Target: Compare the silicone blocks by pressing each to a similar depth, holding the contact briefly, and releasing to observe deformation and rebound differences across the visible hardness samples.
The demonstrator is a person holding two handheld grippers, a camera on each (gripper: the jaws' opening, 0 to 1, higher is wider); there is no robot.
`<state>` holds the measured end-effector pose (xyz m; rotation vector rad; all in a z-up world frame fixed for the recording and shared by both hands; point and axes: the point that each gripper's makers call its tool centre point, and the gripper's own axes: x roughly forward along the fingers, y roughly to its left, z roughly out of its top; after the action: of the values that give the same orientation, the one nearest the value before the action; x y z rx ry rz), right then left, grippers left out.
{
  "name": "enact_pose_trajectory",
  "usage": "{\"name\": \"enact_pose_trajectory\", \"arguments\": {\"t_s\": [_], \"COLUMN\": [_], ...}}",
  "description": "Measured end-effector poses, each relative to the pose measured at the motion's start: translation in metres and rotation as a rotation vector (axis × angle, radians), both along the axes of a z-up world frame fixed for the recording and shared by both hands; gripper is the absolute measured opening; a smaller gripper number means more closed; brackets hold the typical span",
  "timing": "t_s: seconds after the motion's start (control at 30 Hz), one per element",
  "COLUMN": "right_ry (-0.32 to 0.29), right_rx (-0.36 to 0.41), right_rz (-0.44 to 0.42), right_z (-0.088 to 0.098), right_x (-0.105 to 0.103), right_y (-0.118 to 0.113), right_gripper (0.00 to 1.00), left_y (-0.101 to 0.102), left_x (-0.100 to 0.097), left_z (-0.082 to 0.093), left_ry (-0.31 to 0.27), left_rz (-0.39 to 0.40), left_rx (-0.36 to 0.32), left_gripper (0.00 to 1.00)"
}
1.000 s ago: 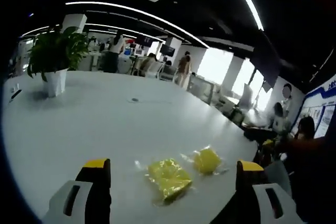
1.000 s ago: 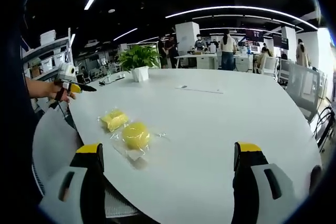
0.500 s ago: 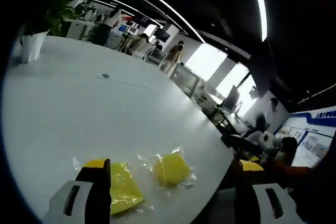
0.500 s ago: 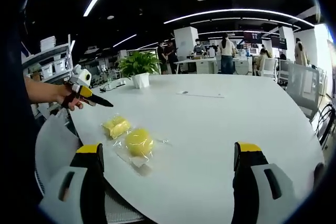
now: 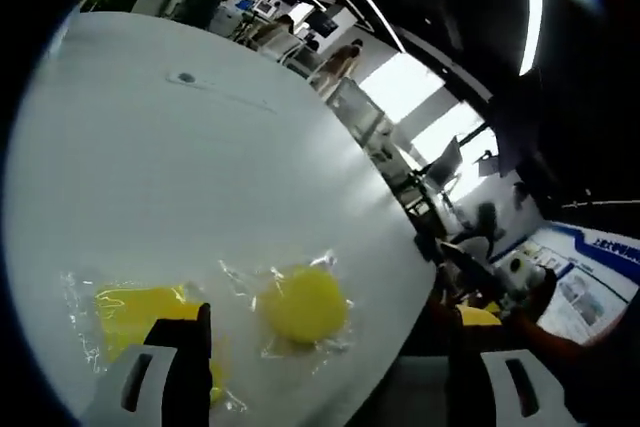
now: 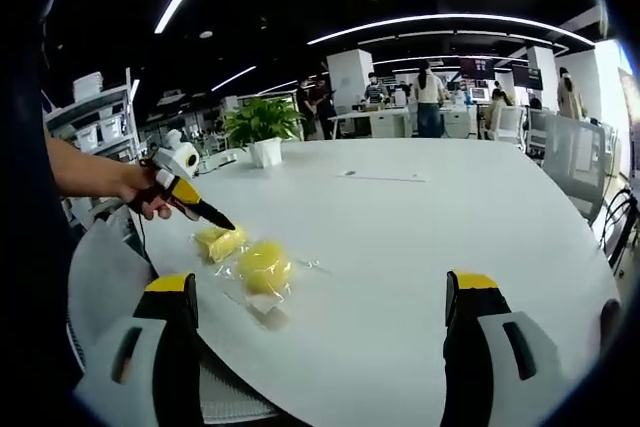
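Table [image 6: 420, 237]: two bagged yellow blocks, square [image 6: 219, 241] at 10 o'clock of round [image 6: 262, 265]. Left gripper [image 6: 210, 215] tip over square, wide. Right gripper [image 6: 320, 327] wide, empty. Plant [image 6: 262, 119] at 12 o'clock.

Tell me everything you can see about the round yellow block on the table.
The round yellow block is a dome-shaped, matte, silicone-looking piece sealed in a crinkly clear plastic bag. It lies flat on the white table near its edge, beside the squarer yellow block. Nothing presses it; the left gripper reaches toward the squarer one.
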<state>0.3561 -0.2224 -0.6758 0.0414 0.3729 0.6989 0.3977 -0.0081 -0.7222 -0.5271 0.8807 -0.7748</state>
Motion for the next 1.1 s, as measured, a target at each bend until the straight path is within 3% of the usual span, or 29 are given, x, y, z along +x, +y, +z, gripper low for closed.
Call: {"name": "enact_pose_trajectory", "arguments": {"t_s": [0.13,0.27,0.43,0.67,0.73,1.1], "right_ry": [0.006,0.011,0.013,0.013,0.015,0.022], "right_rx": [0.000,0.002,0.008,0.011,0.010,0.006], "right_rz": [-0.001,-0.001,-0.004,-0.005,-0.006,-0.011], "right_z": [-0.002,-0.005,-0.005,-0.005,-0.006,-0.006], "right_x": [-0.001,-0.003,-0.003,-0.005,-0.006,-0.009], "right_y": [-0.001,-0.001,-0.001,-0.001,-0.002,-0.003], "right_gripper": [0.97,0.97,0.97,0.97,0.97,0.97], "left_y": [-0.009,-0.013,-0.018,-0.019,-0.021,-0.032], "left_x": [-0.003,0.000,0.004,0.002,0.000,-0.001], "left_z": [-0.010,-0.017,-0.031,-0.043,-0.048,-0.059], "left_ry": [0.026,0.008,0.053,0.064,0.091,0.114], "left_rz": [-0.010,0.000,0.025,0.051,0.045,0.043], "left_rx": [0.014,0.028,0.065,0.112,0.119,0.130], "left_gripper": [0.98,0.94,0.86,0.84,0.83,0.60]}}
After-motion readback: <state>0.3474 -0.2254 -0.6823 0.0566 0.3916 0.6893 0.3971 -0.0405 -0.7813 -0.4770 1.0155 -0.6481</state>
